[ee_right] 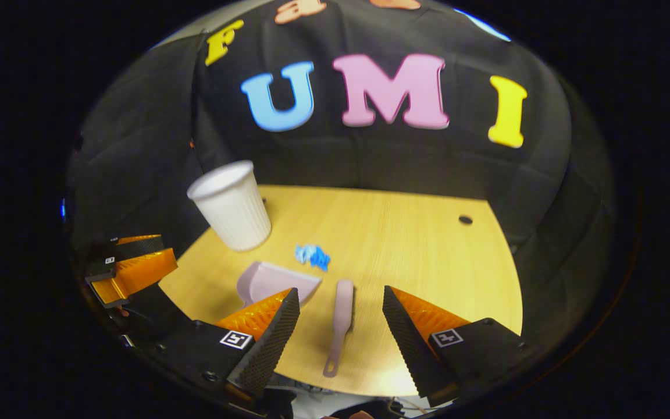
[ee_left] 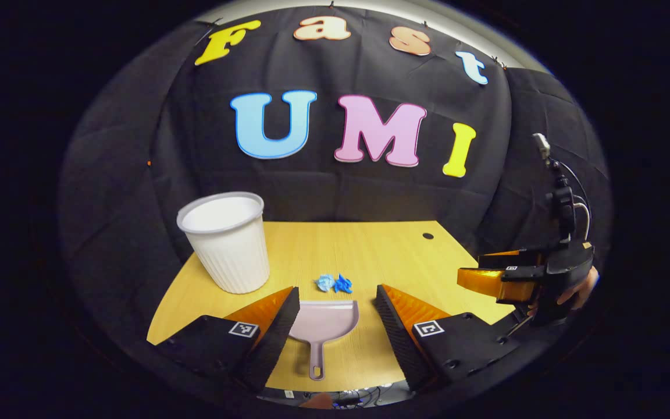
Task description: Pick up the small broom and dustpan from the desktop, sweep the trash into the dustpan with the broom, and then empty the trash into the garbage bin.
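Note:
In the left gripper view a pale pink dustpan point(ee_left: 324, 320) lies flat on the wooden desk, handle toward me, between the fingers of my open left gripper point(ee_left: 337, 295), which hovers above it. Crumpled blue trash point(ee_left: 334, 283) sits just beyond the pan's mouth. In the right gripper view a matching pink broom point(ee_right: 341, 323) lies between the fingers of my open right gripper point(ee_right: 341, 294), with the dustpan point(ee_right: 274, 280) to its left and the trash point(ee_right: 312, 256) farther off. Nothing is held by either gripper.
A white ribbed garbage bin point(ee_left: 227, 241) point(ee_right: 231, 205) stands at the desk's far left. The desk point(ee_left: 381, 250) has a small round hole point(ee_left: 427, 236) at its far right. The right gripper point(ee_left: 471, 266), held by a hand point(ee_left: 573, 289), hangs off the right edge; the left gripper point(ee_right: 166, 249) hangs off the left edge.

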The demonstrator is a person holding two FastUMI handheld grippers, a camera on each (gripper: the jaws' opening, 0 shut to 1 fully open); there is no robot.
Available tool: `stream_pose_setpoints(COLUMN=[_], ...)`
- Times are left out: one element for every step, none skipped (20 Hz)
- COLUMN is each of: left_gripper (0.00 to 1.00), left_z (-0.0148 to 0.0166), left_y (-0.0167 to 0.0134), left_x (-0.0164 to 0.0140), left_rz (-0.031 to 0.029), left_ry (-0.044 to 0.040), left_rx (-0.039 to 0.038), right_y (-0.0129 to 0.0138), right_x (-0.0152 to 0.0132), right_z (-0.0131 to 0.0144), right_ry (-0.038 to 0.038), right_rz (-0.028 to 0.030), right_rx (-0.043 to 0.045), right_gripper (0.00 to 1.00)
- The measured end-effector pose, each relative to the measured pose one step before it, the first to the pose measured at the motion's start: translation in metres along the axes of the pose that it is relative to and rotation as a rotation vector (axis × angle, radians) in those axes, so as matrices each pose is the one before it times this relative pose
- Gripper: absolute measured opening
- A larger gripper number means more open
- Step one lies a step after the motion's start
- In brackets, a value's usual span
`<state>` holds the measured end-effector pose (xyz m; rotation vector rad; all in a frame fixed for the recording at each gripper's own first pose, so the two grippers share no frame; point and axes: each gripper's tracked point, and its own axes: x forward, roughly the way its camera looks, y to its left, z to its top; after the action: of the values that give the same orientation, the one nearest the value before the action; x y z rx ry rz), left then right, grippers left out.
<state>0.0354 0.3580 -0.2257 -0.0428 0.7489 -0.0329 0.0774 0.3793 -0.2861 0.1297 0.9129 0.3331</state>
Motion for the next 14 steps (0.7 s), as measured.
stream_pose_setpoints(left_gripper=[0.79,0.79,0.81,0.81,0.81,0.81,0.81,0.81,0.81,0.81,0.81,0.81,0.81,0.81], left_z=[-0.01681,-0.02261,-0.00938,-0.01098,-0.00455,-0.00671,-0.00408,-0.00634,-0.00088,0.00209,-0.00095,-0.00105,0.00236,-0.00056], left_y=[0.00584,0.00651,0.00889,0.01006,0.00433,-0.00289,-0.00425,0.00138,-0.0018,0.00045,-0.0021,-0.00091,0.00261,0.0069], left_x=[0.00804,0.0117,0.00918,0.01479,0.00855,0.0118,0.01106,0.00896,0.00948,0.00312,0.00807,0.00836,0.01017,0.00963], left_rz=[-0.01327,0.00201,0.02412,0.03035,0.03096,-0.01087,-0.0154,0.00807,-0.0073,-0.00613,-0.01924,-0.00148,0.00259,0.0285], left_ry=[0.08834,0.13256,0.08779,0.081,0.05027,0.05353,0.06439,0.0792,0.06048,0.04558,0.0605,0.05501,0.03461,0.0342], left_rx=[-0.01983,-0.0121,0.00036,0.00612,-0.01268,-0.01813,-0.00922,0.00537,0.00093,-0.01145,-0.01676,-0.03125,-0.01295,-0.00797], right_y=[0.00294,0.0005,-0.01074,-0.00442,-0.00775,-0.00324,-0.00355,-0.00802,-0.00186,0.00133,0.00006,-0.00058,-0.00024,-0.0013], right_x=[0.01811,0.00981,0.01283,0.01226,0.00837,0.0129,0.00897,0.00692,0.00677,0.00644,0.00633,0.00937,0.00767,0.00705], right_z=[-0.01226,-0.01024,-0.00902,-0.00711,-0.00667,-0.00493,-0.00216,-0.00576,-0.00454,-0.00514,-0.00557,-0.00465,-0.0013,-0.0008], right_ry=[0.06889,0.07755,0.07224,0.08678,0.08604,0.06006,0.04243,0.05122,0.04628,0.04138,0.03863,0.03348,0.0224,0.01674], right_rz=[-0.00557,0.0274,-0.01546,0.00388,-0.01694,-0.00622,-0.00421,-0.01492,0.00154,0.004,-0.00321,-0.00336,-0.00363,-0.01198], right_rx=[0.02567,0.02351,0.02795,0.02511,0.03561,0.04508,0.01753,-0.00133,0.00842,0.00501,0.00839,0.00155,0.00699,0.00592], right_gripper=[0.96,0.96,0.95,0.96,0.96,0.95,0.95,0.95,0.95,0.95,0.95,0.95,0.95,0.95])
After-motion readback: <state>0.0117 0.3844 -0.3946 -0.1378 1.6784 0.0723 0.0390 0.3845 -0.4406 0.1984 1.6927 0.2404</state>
